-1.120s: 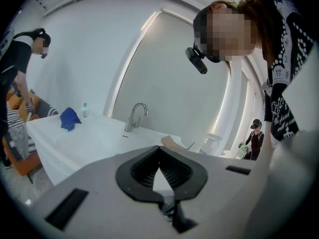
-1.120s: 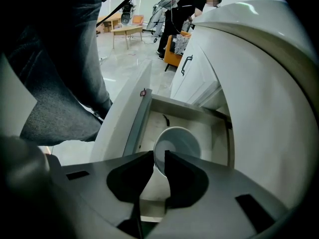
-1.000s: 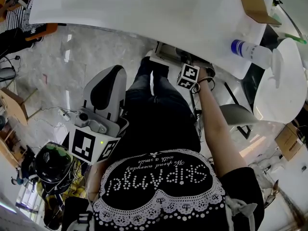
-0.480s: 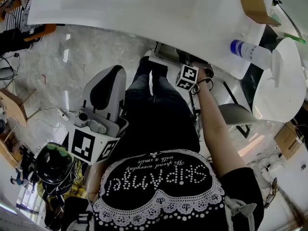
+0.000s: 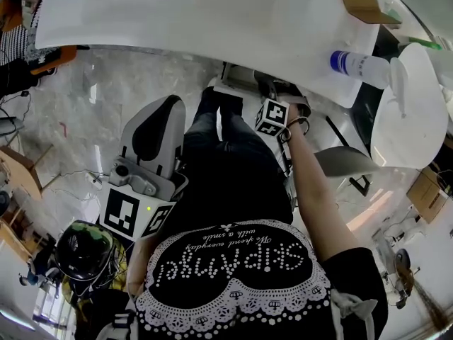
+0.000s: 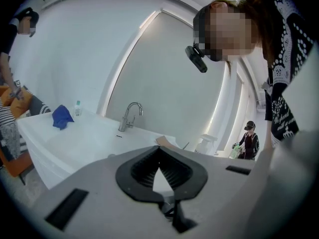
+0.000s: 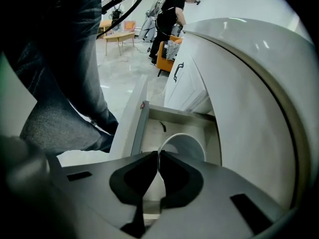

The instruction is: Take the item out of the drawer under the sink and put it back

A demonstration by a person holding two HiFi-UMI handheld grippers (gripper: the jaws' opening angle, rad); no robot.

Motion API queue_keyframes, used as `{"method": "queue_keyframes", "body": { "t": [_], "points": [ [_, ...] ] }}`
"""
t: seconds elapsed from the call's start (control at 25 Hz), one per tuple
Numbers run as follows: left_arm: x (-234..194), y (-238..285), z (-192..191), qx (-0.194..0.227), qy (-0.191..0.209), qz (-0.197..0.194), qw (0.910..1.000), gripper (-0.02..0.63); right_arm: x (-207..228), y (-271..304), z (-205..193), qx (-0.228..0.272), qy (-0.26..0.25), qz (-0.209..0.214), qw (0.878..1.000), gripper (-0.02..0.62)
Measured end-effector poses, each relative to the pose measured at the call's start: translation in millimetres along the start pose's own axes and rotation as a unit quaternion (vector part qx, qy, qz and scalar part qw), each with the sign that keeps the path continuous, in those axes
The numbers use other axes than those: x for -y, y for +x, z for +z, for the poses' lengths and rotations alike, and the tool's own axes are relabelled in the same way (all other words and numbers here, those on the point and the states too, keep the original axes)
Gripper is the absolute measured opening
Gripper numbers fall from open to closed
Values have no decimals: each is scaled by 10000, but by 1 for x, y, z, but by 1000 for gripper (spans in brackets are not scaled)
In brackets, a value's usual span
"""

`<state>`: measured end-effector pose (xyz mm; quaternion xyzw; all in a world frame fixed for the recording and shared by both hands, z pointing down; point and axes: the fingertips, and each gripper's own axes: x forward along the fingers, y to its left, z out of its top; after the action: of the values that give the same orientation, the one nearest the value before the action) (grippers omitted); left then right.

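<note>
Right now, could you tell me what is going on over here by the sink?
A person holds the right hand-held gripper down in the open drawer under the sink. Its jaws are shut on the rim of a white bowl lying inside. The left hand-held gripper is held up off to the side, jaws together with nothing between them.

The countertop (image 5: 212, 20) is viewed from overhead and, from low, in the left gripper view. The open drawer (image 7: 169, 126) is faced closely in the right gripper view.

White bowl (image 7: 188, 146) in a white drawer (image 7: 174, 121); blue cloth (image 6: 62, 117) on the white counter (image 6: 94, 143).
</note>
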<state>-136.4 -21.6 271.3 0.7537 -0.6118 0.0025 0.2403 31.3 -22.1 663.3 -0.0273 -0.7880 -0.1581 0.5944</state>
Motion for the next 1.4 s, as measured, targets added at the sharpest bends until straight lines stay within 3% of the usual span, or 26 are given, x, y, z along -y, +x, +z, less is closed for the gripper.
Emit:
{"method": "queue_keyframes", "body": {
  "t": [0.96,1.4],
  "points": [
    [19,-22,1,152,179,-648,9976,5,-8,-61,13,26,629,-828,9946,29],
    [37,-17,4,243,238,-1050,9939,5,-5,-120,22,469,1481,-1236,9801,29]
  ]
}}
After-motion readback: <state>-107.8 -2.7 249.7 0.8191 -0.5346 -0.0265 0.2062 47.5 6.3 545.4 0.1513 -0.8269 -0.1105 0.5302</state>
